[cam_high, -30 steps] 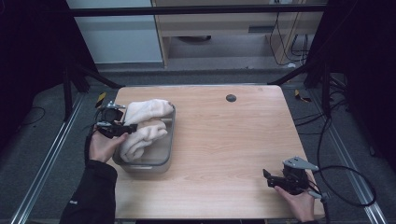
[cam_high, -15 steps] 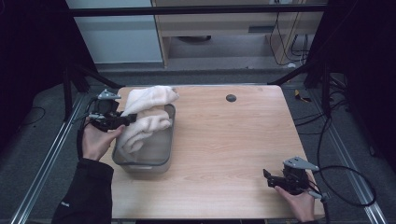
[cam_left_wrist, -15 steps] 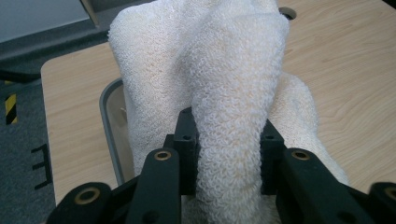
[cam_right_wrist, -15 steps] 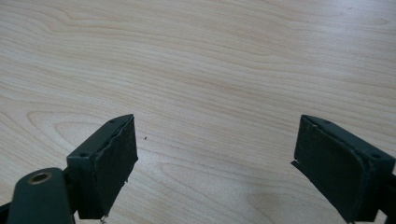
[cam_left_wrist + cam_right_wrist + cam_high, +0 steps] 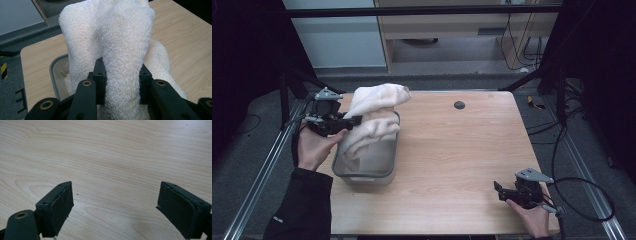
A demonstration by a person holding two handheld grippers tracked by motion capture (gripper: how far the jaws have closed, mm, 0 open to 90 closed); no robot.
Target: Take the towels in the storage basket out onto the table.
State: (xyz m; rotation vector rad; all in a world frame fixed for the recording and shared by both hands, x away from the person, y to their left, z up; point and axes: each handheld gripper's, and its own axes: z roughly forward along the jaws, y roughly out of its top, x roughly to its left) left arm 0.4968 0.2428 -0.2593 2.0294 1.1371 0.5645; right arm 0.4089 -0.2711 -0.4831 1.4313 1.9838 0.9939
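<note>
A white terry towel (image 5: 374,117) hangs out of a clear plastic bin (image 5: 384,160) at the table's left side, lifted above the rim. My left gripper (image 5: 354,120) is shut on a fold of the towel (image 5: 122,65), the cloth bunched between its black jaws; the bin's rim (image 5: 53,72) shows below. My right gripper (image 5: 499,190) rests near the table's front right corner, held by a hand. Its jaws stand wide apart over bare wood (image 5: 112,170) with nothing between them.
A small dark round disc (image 5: 459,105) lies at the back middle of the wooden table (image 5: 462,150). Cables trail from the right gripper off the table's right edge. Metal rails run along both sides of the table.
My left gripper has pulled the towel up and to the left, raising it out of the bin. The right gripper has stayed in place.
</note>
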